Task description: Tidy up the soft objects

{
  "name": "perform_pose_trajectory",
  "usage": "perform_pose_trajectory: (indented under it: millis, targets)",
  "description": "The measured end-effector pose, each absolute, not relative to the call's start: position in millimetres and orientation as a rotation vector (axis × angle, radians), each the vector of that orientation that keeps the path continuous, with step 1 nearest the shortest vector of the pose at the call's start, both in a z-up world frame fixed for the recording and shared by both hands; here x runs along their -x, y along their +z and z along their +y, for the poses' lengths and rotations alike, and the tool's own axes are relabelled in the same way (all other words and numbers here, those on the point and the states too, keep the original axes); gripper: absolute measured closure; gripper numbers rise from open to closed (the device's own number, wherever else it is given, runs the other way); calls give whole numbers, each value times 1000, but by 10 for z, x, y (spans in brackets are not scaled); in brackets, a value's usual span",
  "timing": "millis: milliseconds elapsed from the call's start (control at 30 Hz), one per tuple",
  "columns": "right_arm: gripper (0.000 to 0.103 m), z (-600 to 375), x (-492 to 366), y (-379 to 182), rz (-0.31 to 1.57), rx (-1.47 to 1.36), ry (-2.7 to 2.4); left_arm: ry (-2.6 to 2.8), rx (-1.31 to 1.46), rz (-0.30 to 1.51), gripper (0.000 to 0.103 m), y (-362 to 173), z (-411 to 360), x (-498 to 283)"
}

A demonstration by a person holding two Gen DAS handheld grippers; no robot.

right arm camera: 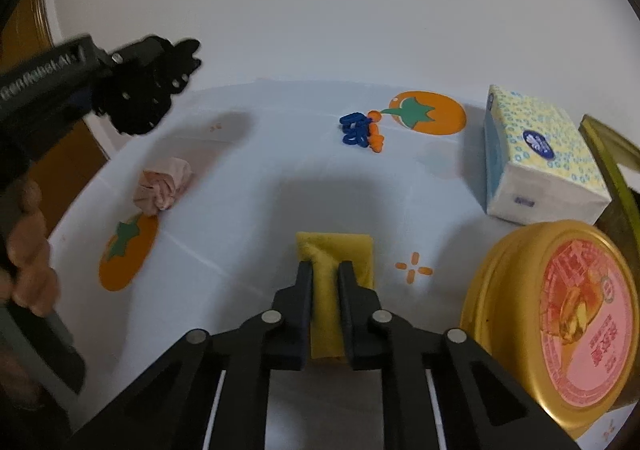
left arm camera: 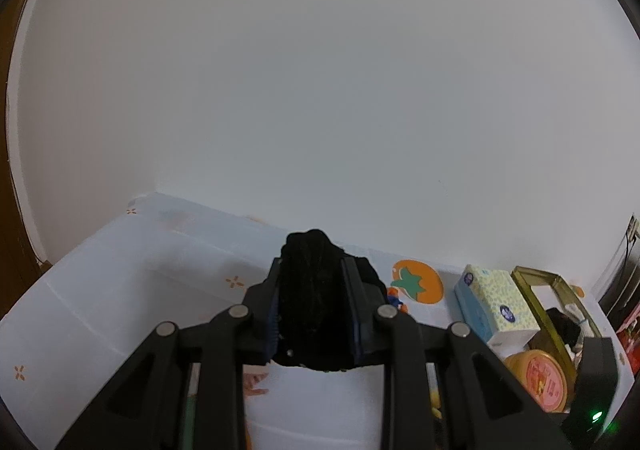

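Black knitted cloth (left arm camera: 316, 302) sat clamped in the left gripper (right arm camera: 132, 86), held above the table's far left. Farther right, a pink cloth (right arm camera: 162, 190) lay loose on the tablecloth (right arm camera: 260, 154), not yet gathered. At centre, the right gripper (right arm camera: 325, 270) pinched a yellow sponge (right arm camera: 334, 250) lying on the cloth. Right of it stood a tissue pack (right arm camera: 540, 162), a gold tin (right arm camera: 560, 314) and a green-rimmed box (left arm camera: 556, 310) already holding something dark, probably the collecting place. White, persimmon-printed cloth covered the table; a bare white wall (left arm camera: 320, 70) stood behind.
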State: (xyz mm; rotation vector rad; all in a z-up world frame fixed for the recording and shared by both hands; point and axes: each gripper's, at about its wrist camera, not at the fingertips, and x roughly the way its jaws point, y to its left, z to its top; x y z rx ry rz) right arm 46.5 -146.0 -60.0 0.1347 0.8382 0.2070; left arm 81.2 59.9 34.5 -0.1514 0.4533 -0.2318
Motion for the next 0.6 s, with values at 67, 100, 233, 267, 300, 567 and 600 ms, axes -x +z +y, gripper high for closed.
perform_pose_trajectory:
  millis: [67, 100, 233, 267, 300, 567, 600]
  targets:
    - [89, -1522, -409, -569, 809, -194, 274, -231, 134, 455, 78, 318, 542, -799]
    - [89, -1541, -385, -546, 786, -211, 291, -231, 126, 455, 78, 307, 521, -791]
    - [89, -1621, -173, -300, 628, -233, 331, -232, 121, 444, 78, 292, 475, -743]
    - [89, -1648, -104, -234, 586, -232, 339, -235, 124, 441, 78, 285, 464, -728]
    - [89, -1680, -27, -168, 542, -229, 346, -241, 124, 440, 78, 275, 456, -709]
    - [89, -1876, 349, 96, 377, -221, 326, -257, 87, 453, 78, 153, 216, -564]
    - [89, -1901, 381, 112, 368, -220, 317, -258, 75, 452, 78, 145, 172, -529]
